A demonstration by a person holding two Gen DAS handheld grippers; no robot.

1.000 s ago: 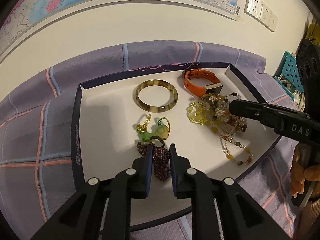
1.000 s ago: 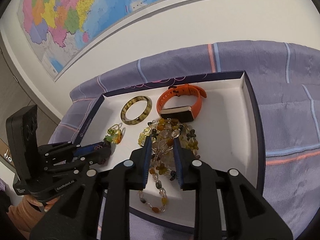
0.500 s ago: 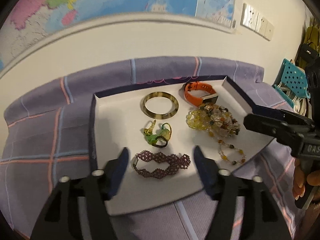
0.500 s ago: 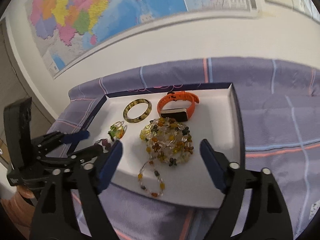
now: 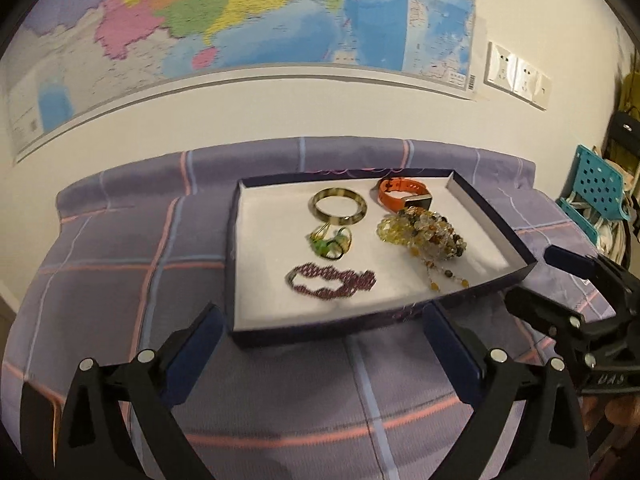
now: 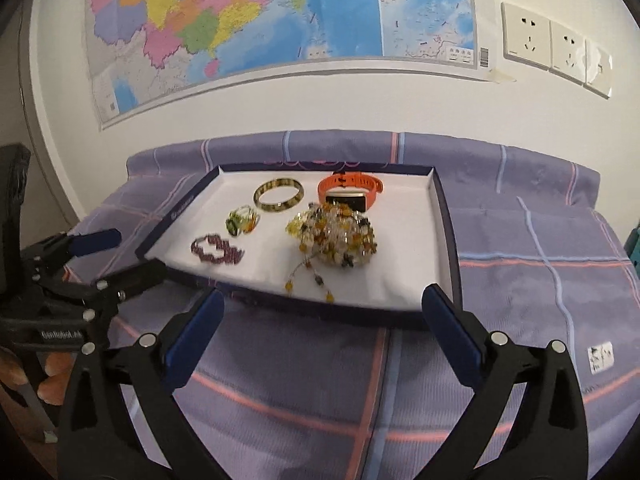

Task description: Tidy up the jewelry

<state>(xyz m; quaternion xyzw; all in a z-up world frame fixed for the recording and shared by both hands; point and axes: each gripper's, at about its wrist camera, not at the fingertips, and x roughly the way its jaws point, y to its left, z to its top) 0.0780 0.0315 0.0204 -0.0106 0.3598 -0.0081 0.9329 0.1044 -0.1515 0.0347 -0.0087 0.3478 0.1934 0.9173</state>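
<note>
Both tongs just finished opening, nothing between the pads. Left tongs [image 5: 320, 340] spread wide, hovering over the purple plaid cloth [image 5: 120, 280] just short of the near edge of the shallow navy-walled, white-lined tray [image 5: 236, 240]. Right tongs [image 6: 320, 320] equally wide, same standoff on the near side; they show at the right edge of the left view, and the left pair at the left edge of the right view. All jewelry sits in the tray: maroon beaded bracelet [image 5: 332, 280] near-left, green-and-yellow glass ring cluster [image 5: 330, 242] just beyond it, tortoiseshell bangle [image 5: 339, 206] far centre, orange-strapped smartwatch [image 5: 404, 194] far right, heap of amber and clear bead necklaces [image 5: 424, 234] in front of the watch and touching it, strands trailing toward the near wall. Coloured wall map [image 6: 260, 20] and white sockets [image 6: 556, 48] behind the bench.
</note>
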